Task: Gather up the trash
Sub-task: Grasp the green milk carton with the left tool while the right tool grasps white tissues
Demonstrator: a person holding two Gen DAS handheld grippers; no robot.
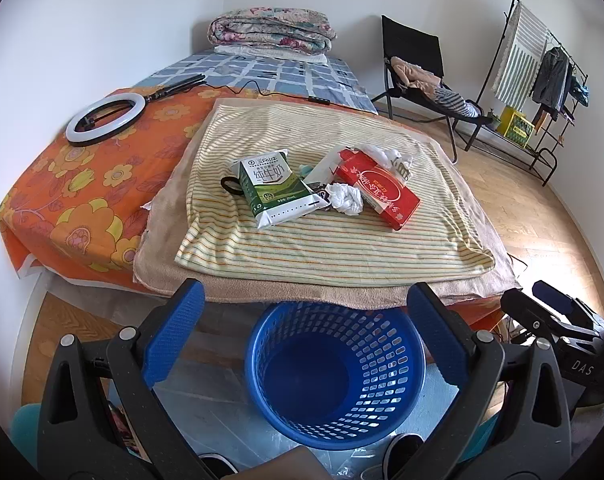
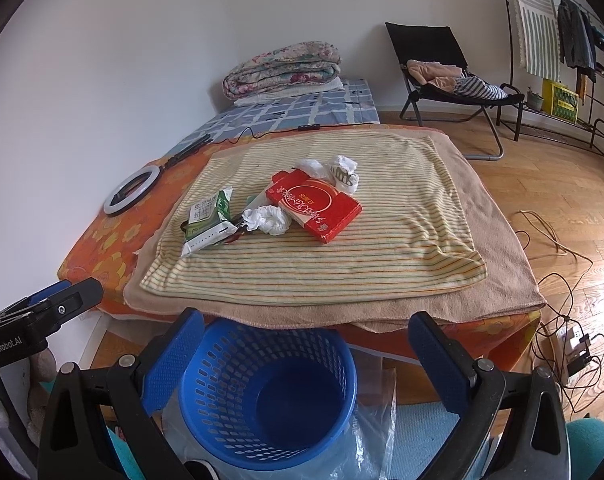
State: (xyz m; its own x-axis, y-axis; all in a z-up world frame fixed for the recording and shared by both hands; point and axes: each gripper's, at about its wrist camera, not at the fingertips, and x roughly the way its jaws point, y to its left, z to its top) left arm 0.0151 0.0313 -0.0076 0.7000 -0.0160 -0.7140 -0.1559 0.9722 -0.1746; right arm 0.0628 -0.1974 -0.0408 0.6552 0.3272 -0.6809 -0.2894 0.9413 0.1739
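Observation:
Trash lies in a pile on a striped cloth [image 1: 322,240] on the bed: a green and white milk pouch [image 1: 274,188] [image 2: 208,220], a red flat box [image 1: 378,190] [image 2: 316,208], a crumpled white tissue [image 1: 344,198] [image 2: 268,220] and more crumpled paper [image 1: 386,156] [image 2: 342,172] behind the box. An empty blue basket [image 1: 336,372] [image 2: 268,392] stands on the floor below the bed's edge. My left gripper [image 1: 306,304] and right gripper [image 2: 306,336] are both open and empty, held above the basket, short of the trash.
A ring light [image 1: 106,118] lies on the orange floral sheet at left. A folded quilt [image 1: 270,32] sits at the bed's far end. A black chair [image 2: 442,76] and a clothes rack [image 1: 542,80] stand at right. Cables [image 2: 558,280] lie on the wood floor.

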